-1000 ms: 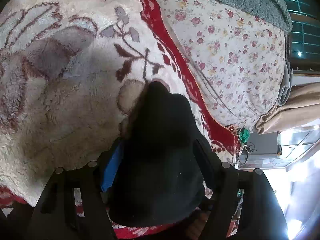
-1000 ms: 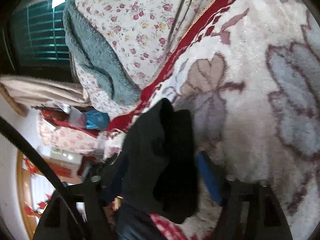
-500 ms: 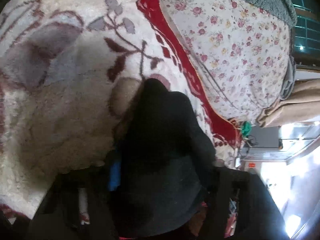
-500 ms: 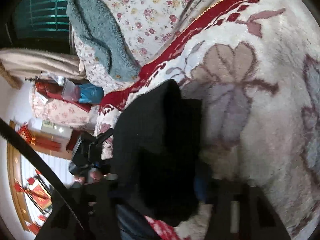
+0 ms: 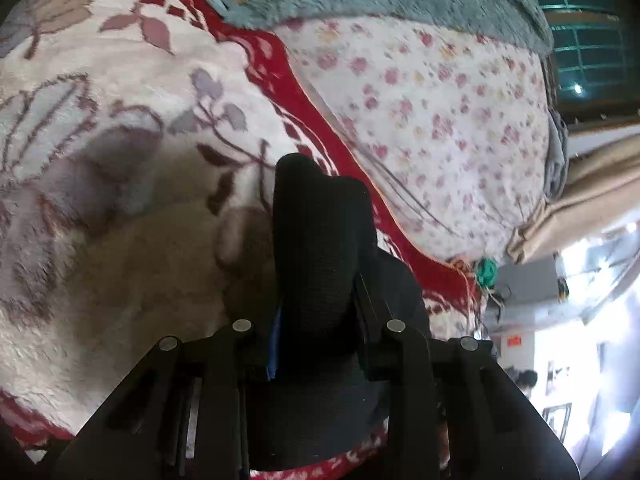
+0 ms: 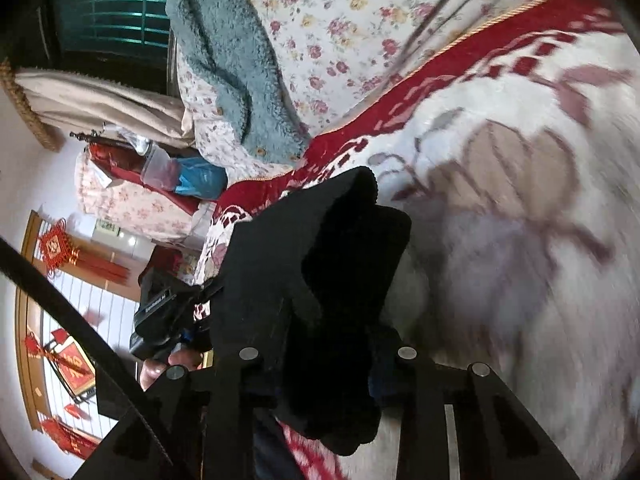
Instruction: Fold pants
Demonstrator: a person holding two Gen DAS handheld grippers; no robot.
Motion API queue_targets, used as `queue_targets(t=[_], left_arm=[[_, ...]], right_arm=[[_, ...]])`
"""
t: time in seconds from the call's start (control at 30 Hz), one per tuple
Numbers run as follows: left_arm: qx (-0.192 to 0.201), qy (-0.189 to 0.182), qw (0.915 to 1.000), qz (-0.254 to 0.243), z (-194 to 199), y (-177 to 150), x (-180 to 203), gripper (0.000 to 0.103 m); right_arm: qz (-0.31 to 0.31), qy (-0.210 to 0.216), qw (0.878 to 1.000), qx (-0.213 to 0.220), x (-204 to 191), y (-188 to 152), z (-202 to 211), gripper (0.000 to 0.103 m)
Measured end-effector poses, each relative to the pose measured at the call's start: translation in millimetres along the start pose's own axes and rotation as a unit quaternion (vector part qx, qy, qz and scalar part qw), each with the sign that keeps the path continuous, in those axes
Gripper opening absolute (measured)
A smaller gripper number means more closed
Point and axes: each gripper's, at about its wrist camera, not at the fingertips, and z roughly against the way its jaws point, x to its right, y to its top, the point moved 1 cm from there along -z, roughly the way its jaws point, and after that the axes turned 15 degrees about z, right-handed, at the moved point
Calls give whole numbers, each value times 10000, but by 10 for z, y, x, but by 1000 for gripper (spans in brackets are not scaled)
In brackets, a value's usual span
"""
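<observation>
Item 1, left gripper [image 5: 316,320]: my jaws are closing, with a bunched edge of the black pants [image 5: 320,248] between them. The cloth fills the gap and rises past the fingertips in a dark hump. The pads seem to press on it, though the fabric hides the contact itself.

Item 2, pants: they lie on the plush floral blanket [image 5: 100,200] near its red border [image 5: 280,64], beside the rose-print quilt [image 5: 440,112]. In the right wrist view the same garment [image 6: 312,280] hangs thick and doubled.

Item 3, right gripper [image 6: 328,360]: my jaws are closing too, with a fold of the pants between them and draping below the fingers. The grip looks taken.

Item 4, other hand [image 6: 168,364]: seen past the cloth in the right wrist view, holding the dark body of my left tool.

Step in hand, by my judgement: seizing two points along one edge of the pants, ready to lift and carry it over for a fold. The next move calls for both grips to be firm, then an even raise so the cloth does not slip or twist.

Change against a second ago: both pairs of jaws stood wide around the cloth then; now they have narrowed on it. The right view has swung, showing more of the room.
</observation>
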Motion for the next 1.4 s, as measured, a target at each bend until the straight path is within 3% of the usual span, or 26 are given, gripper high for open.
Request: queue_targets(t=[0.13, 0.23, 0.37, 0.5, 0.57, 0.63, 0.7, 0.77, 0.83, 0.9, 0.93, 1.0, 1.2, 1.3, 1.4], left_arm=[[262, 234, 9992, -174, -45, 74, 73, 28], [296, 438, 9986, -43, -101, 90, 21, 32], [472, 695, 9964, -107, -96, 62, 5, 55], [968, 753, 9908, -576, 73, -77, 106, 62], [1509, 839, 9788, -1101, 241, -262, 237, 67], [2082, 1171, 9534, -1844, 348, -554, 404, 68], [2295, 1442, 9324, -2389, 350, -806, 481, 68], [2332, 1800, 9138, -2795, 296, -1081, 472, 68], [2244, 1960, 9108, -2857, 261, -1195, 393, 68], [2264, 2012, 9112, -2791, 281, -1229, 340, 68], [2342, 2023, 9104, -2746, 303, -1220, 327, 68], [2449, 2121, 9086, -2634, 302, -1207, 324, 68], [2821, 2555, 8769, -2936, 234, -1378, 390, 68], [2872, 2596, 8695, -3067, 224, -1419, 409, 68], [2850, 2599, 8690, -3098, 215, -1408, 412, 68]], right_arm=[[103, -47, 9998, -186, 45, 190, -123, 29], [69, -58, 9994, -340, 125, 214, -188, 31], [-46, -182, 9995, -241, 142, 161, -123, 43], [-253, -563, 9981, 39, 82, 132, 195, 46], [30, -877, 9957, 293, -70, 74, 452, 48], [545, -1345, 9885, 425, -322, -50, 640, 48], [1315, -1804, 9737, 465, -642, -187, 669, 48], [2355, -2182, 9459, 475, -1008, -391, 589, 48], [2970, -2482, 9207, 502, -1207, -594, 470, 48], [3193, -2874, 9015, 523, -1213, -733, 348, 48], [3212, -2994, 8975, 414, -1183, -763, 282, 48], [3206, -3062, 8960, 242, -1130, -751, 195, 48], [3121, -3266, 8917, 266, -1023, -758, 215, 48], [3263, -3338, 8838, 322, -1084, -777, 218, 48], [3325, -3407, 8789, 318, -1107, -778, 191, 48]])
